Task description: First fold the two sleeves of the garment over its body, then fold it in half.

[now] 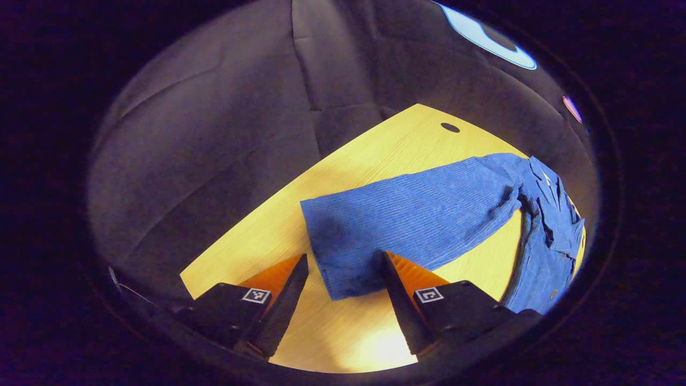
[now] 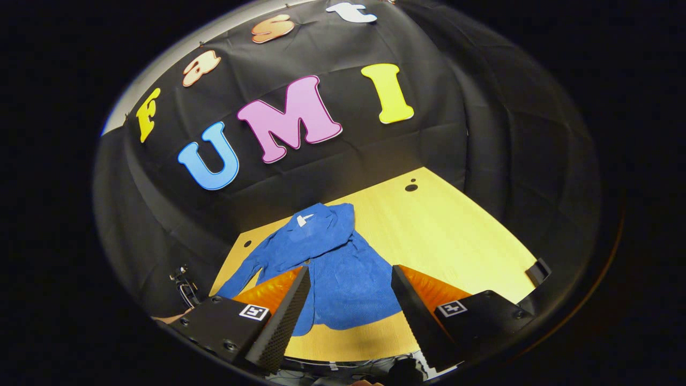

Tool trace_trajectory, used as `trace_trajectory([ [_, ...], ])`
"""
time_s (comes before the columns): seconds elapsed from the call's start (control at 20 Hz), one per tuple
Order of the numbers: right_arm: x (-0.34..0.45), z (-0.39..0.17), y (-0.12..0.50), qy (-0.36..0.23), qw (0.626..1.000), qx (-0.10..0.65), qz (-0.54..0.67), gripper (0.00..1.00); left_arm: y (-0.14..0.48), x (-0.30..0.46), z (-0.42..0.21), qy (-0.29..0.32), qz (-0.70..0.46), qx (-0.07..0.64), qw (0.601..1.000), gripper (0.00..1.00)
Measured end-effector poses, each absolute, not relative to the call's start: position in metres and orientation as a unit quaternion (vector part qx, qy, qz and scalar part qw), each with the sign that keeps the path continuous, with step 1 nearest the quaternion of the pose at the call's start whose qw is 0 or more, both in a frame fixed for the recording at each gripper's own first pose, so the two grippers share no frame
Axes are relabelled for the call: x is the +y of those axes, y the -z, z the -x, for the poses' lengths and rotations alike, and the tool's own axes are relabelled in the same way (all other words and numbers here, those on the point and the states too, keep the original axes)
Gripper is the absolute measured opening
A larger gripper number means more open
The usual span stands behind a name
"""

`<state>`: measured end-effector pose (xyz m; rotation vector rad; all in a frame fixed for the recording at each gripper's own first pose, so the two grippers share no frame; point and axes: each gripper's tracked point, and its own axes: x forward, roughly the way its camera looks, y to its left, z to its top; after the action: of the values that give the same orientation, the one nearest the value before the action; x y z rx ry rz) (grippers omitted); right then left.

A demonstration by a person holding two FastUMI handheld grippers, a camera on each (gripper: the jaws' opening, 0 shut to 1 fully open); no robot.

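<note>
Garment [image 2: 343, 268] flat on table [image 2: 455, 236], one sleeve [image 1: 407, 220] outstretched before left tool [image 1: 343, 268].

The left gripper view looks down from close above the table [image 1: 375, 332], near one edge, across a spread sleeve toward the far corner. The right gripper view sits farther back beyond the near edge, facing the booth's back wall. Both share the blue garment [image 2: 332, 268] and the tabletop.
</note>
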<state>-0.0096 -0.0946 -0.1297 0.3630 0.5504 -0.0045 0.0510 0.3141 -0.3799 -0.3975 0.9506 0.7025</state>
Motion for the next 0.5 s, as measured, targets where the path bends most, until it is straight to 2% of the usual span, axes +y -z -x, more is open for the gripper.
trace_trajectory([
  [0.05, -0.094, 0.010, 0.127, 0.004, 0.947, 0.268, -0.177, 0.98, 0.376, 0.313, -0.054, -0.322, 0.186, 0.444, 0.816, 0.80],
  [0.15, -0.093, 0.012, 0.125, 0.010, 0.947, 0.268, -0.176, 0.97, 0.382, 0.309, -0.069, -0.308, 0.184, 0.445, 0.820, 0.54],
  [0.2, -0.095, 0.013, 0.128, 0.013, 0.948, 0.268, -0.173, 0.98, 0.383, 0.308, -0.074, -0.302, 0.180, 0.442, 0.825, 0.47],
  [0.25, -0.097, 0.013, 0.131, 0.016, 0.948, 0.270, -0.168, 0.97, 0.382, 0.308, -0.073, -0.301, 0.179, 0.445, 0.824, 0.18],
  [0.35, -0.096, 0.015, 0.133, 0.014, 0.949, 0.273, -0.159, 0.97, 0.381, 0.307, -0.075, -0.280, 0.171, 0.446, 0.833, 0.04],
  [0.4, -0.095, 0.015, 0.134, 0.011, 0.949, 0.276, -0.154, 0.97, 0.380, 0.307, -0.078, -0.271, 0.172, 0.442, 0.838, 0.06],
  [0.45, -0.094, 0.012, 0.136, 0.008, 0.949, 0.276, -0.150, 0.97, 0.380, 0.305, -0.078, -0.265, 0.179, 0.444, 0.837, 0.00],
  [0.5, -0.094, 0.007, 0.140, 0.006, 0.950, 0.275, -0.146, 0.97, 0.380, 0.306, -0.079, -0.259, 0.185, 0.441, 0.839, 0.00],
])
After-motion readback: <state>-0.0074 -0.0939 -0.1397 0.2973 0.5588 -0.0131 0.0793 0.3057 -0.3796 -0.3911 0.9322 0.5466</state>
